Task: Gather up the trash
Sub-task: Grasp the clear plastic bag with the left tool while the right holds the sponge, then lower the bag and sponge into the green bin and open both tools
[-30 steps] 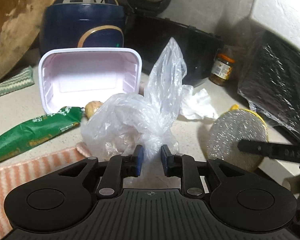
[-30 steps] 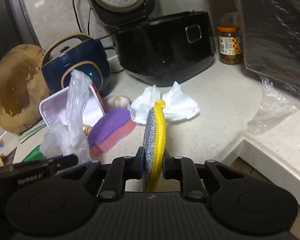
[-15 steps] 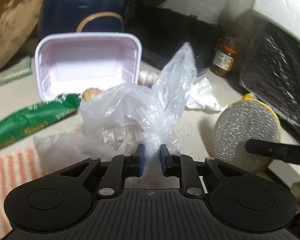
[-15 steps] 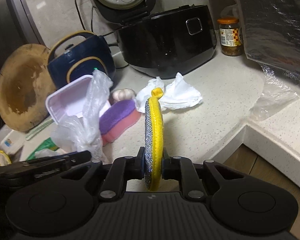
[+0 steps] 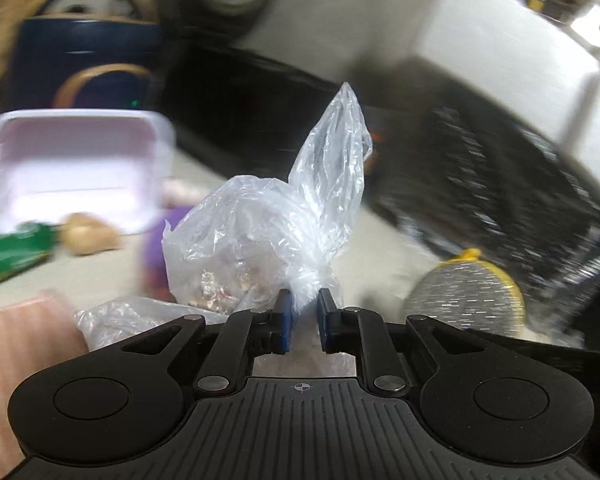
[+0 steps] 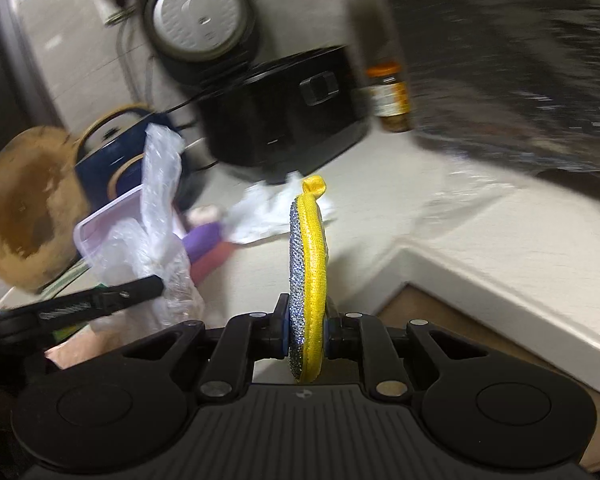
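One clear plastic bag (image 5: 276,236), one scouring pad (image 6: 308,280), one pink tray (image 5: 72,168), two cookers (image 6: 284,108), one jar (image 6: 390,98).

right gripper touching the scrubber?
Touching. The right wrist view shows the right gripper shut on the scrubber, both pads pressed against its faces.

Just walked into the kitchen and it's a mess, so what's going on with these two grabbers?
A person is clearing trash off the counter with a gripper in each hand. The left gripper pinches the knotted neck of a clear plastic bag with scraps inside. The right gripper is clamped on a round yellow-edged scrubber, held upright on edge.
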`<act>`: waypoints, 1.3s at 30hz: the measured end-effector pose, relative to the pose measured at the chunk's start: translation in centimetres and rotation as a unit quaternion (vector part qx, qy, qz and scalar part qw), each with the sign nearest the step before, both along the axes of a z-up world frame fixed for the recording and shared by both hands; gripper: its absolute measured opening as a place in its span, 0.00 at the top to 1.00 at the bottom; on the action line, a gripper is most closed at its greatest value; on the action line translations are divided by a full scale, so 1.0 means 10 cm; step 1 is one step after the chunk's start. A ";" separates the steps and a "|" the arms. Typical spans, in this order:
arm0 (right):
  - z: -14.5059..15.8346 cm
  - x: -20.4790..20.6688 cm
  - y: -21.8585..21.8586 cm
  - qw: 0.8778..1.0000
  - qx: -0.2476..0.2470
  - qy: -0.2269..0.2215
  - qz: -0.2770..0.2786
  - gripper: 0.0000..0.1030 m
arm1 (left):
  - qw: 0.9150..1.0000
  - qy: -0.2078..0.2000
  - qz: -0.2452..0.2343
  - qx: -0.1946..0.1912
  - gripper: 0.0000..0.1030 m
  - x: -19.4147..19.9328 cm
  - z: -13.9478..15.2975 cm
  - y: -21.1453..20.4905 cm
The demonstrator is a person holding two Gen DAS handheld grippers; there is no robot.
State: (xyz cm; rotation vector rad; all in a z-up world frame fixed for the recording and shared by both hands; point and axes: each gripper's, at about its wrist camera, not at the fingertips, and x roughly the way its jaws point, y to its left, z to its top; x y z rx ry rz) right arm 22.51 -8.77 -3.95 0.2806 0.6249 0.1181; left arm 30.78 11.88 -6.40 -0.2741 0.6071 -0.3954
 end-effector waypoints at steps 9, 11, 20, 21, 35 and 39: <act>-0.35 -0.33 -0.69 0.992 -0.014 0.054 -0.113 0.86 | 0.979 0.051 -0.199 -0.004 0.83 -0.04 -0.14 -0.99; -0.47 -0.40 -0.84 0.989 -0.010 0.072 -0.132 0.86 | 0.970 0.084 -0.230 0.007 0.83 -0.06 -0.28 -1.20; -0.92 -0.59 -1.28 0.976 0.008 0.134 -0.171 0.86 | 0.933 0.259 -0.237 0.082 0.83 -0.10 -1.37 -1.69; -0.99 -0.59 -1.31 0.975 0.009 0.142 -0.169 0.86 | 0.931 0.267 -0.229 0.095 0.83 -0.08 -1.48 -1.71; -2.12 -0.56 -1.20 0.961 0.022 0.241 -0.133 0.86 | 0.911 0.376 -0.133 0.105 0.77 0.09 -3.47 -1.90; -2.38 -0.55 -1.09 0.953 0.019 0.276 -0.127 0.86 | 0.919 0.370 -0.109 0.079 0.77 0.12 -3.52 -1.86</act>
